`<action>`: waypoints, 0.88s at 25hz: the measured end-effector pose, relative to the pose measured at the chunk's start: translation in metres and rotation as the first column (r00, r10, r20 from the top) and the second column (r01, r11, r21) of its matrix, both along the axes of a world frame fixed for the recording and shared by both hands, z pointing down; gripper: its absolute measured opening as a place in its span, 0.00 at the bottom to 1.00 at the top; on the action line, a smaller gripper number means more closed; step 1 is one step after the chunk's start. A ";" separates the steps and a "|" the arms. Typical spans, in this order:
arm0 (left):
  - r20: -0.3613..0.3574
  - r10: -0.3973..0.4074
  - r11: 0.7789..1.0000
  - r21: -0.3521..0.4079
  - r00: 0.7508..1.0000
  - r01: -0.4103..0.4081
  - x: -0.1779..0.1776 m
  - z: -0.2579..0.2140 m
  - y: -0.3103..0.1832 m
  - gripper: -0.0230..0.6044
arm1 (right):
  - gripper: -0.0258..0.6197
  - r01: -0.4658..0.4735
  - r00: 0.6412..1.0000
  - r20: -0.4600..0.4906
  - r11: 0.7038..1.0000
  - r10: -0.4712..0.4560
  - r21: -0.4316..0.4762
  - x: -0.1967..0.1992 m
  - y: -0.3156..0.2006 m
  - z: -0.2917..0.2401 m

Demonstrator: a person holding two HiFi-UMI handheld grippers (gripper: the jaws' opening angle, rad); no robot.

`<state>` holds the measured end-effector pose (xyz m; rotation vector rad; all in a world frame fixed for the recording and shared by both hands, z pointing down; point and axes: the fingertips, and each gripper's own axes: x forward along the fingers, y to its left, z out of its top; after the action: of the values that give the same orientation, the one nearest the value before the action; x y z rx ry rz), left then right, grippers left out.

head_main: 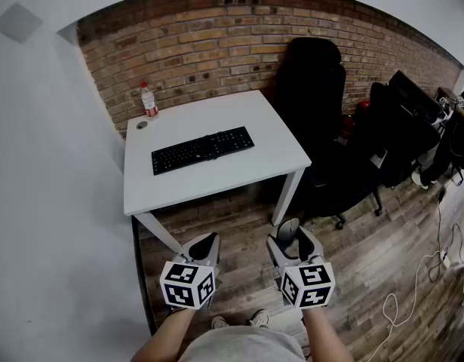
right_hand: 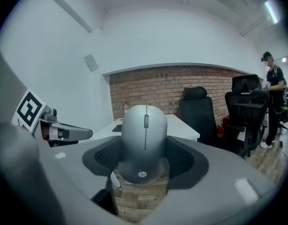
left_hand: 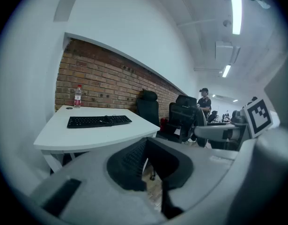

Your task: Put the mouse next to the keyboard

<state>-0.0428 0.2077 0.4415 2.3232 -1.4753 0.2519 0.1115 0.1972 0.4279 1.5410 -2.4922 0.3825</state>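
— Well, item one: mouse (right_hand: 144, 142)?
— Clamped between your right gripper's (head_main: 290, 234) pads for carrying, over the floor and well short of the table (head_main: 281, 157).
— Item two: left gripper (head_main: 206, 243)?
— Jaws together, empty, idle alongside.
— Keyboard (head_main: 202, 149)?
— Mid-table. The bare top beside it probably suits the drop.

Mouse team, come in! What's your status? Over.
Right gripper shut on mouse. Left gripper shut, empty. Keyboard on table ahead, mouse not there yet. Nothing blocking.
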 end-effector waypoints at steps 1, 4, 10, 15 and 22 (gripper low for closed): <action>0.000 0.003 1.000 -0.002 1.000 -0.003 0.004 0.001 -0.001 0.01 | 0.50 -0.002 1.000 0.004 1.000 0.002 -0.005 0.003 -0.001 0.002; -0.001 0.009 1.000 -0.005 1.000 -0.009 0.016 0.004 -0.005 0.01 | 0.50 -0.004 1.000 0.015 1.000 0.004 -0.016 0.012 -0.003 0.006; 0.001 0.014 1.000 -0.001 1.000 -0.014 0.044 0.004 -0.019 0.01 | 0.50 0.021 0.999 0.036 1.000 -0.021 -0.003 0.034 -0.011 0.005; -0.005 0.008 1.000 0.005 1.000 -0.008 0.070 0.005 -0.030 0.01 | 0.51 0.055 0.998 0.043 0.998 -0.055 0.000 0.048 -0.017 0.008; 0.000 -0.008 1.000 0.009 1.000 0.008 0.086 0.007 -0.041 0.01 | 0.51 0.079 0.996 0.048 0.997 -0.079 -0.004 0.065 -0.031 0.012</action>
<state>0.0435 0.1670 0.4486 2.3236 -1.4885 0.2433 0.1762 0.1666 0.4402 1.4426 -2.5767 0.4190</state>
